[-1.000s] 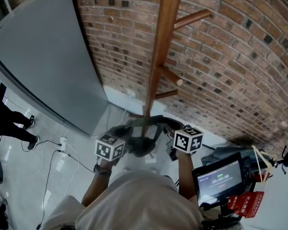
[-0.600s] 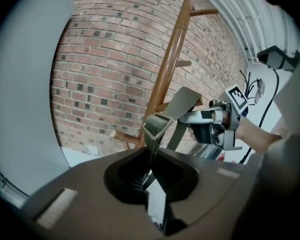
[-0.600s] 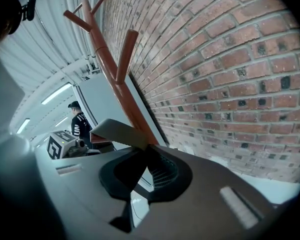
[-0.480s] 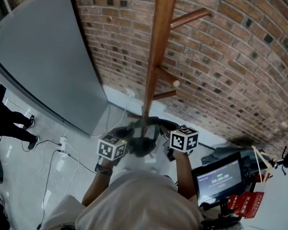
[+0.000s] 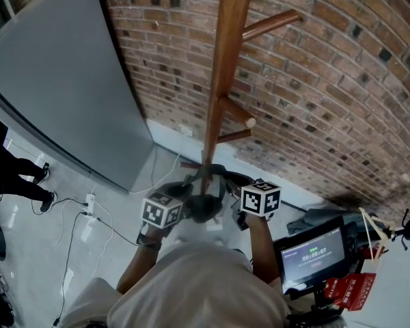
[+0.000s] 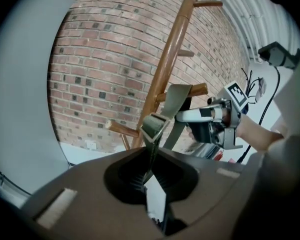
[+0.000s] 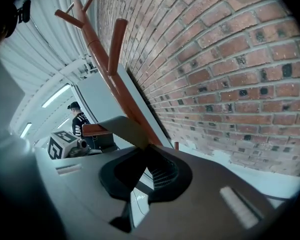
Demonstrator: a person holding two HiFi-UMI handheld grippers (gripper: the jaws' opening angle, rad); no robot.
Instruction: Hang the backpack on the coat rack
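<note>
Lowered slightly are the left gripper (image 6: 151, 160) and right gripper (image 7: 149, 156), each clamped on the strap (image 6: 179, 101) of the backpack (image 5: 203, 207), held at 6 o'clock of the coat rack (image 5: 222, 80). The strap seems laid over a low peg (image 7: 92, 130); release is left.

I see the coat rack (image 5: 222, 67) in warm reddish-brown wood. Behind it is a brick wall (image 5: 328, 80) of red-brown blocks flecked with black, with pale mortar lines between. The panel (image 5: 61, 80) beside it is flat, plain grey. The backpack (image 5: 203, 209) reads near-black and its strap (image 6: 179, 101) a dull olive-grey (the buckle end looks paler). My left tool (image 6: 151, 176) and right tool (image 7: 147, 176) are dark brownish-grey at the jaws, and each carries black-and-white square markers (image 5: 260, 199). The floor (image 5: 27, 238) is pale grey, and the tag (image 5: 348, 291) is red.
</note>
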